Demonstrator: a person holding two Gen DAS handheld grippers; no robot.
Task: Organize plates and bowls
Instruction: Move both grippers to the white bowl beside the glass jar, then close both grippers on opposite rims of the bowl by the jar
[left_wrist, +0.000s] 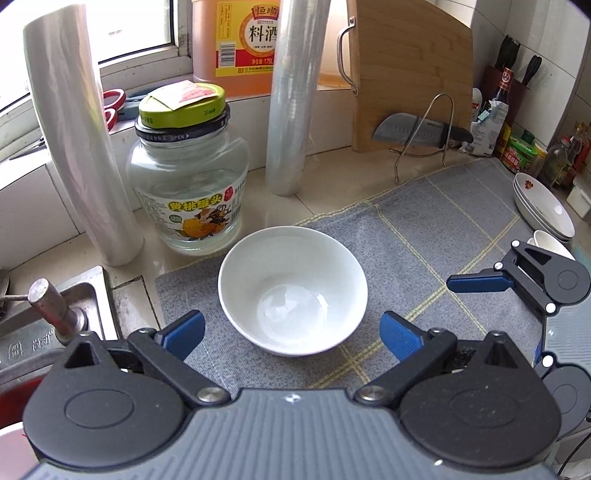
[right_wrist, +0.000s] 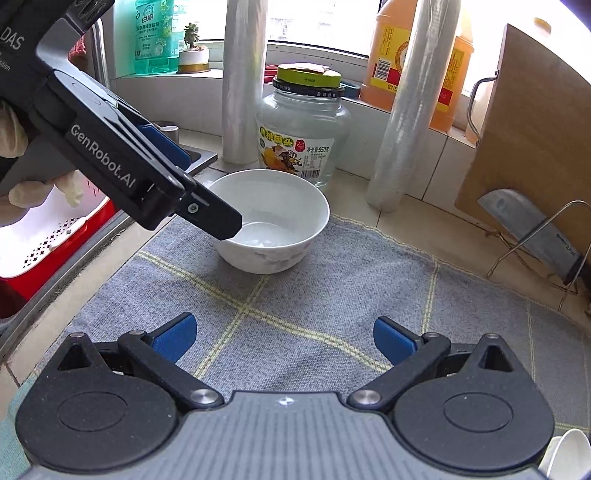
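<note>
We count 1 white bowl (left_wrist: 293, 291) standing upright on the grey checked mat (left_wrist: 424, 236), its mouth facing straight up; being round, it has no long axis to speak of. It sits at the mat's far left corner, just in front of 1 glass jar (left_wrist: 188, 184) with a green lid. In the right wrist view a faint floral print shows on the bowl's outer wall.

Our left gripper (left_wrist: 291, 332) has its 2 blue-padded fingers (left_wrist: 184, 332) spread wide, 1 on either side of the bowl's near rim, and we cannot tell whether they touch it. Our right gripper (right_wrist: 284, 336) is also spread wide and holds nothing, over bare mat well short of the bowl.

Further out we see 2 rolls of cling film (left_wrist: 291, 96) standing upright, 1 on each side of the jar. Behind them on the sill stands 1 orange bottle of cooking wine (left_wrist: 236, 40). To the right, 1 wooden cutting board (left_wrist: 410, 74) leans upright, with 1 cleaver (left_wrist: 402, 129) resting on a wire rack (left_wrist: 439, 122) in front of it.

At the mat's far right edge lies a stack of shallow white plates (left_wrist: 543, 206) with a red flower mark; we make out at least 2. Just beside them sits 1 small white cup (left_wrist: 550, 242). The steel sink (left_wrist: 48, 306) lies to the left
</note>
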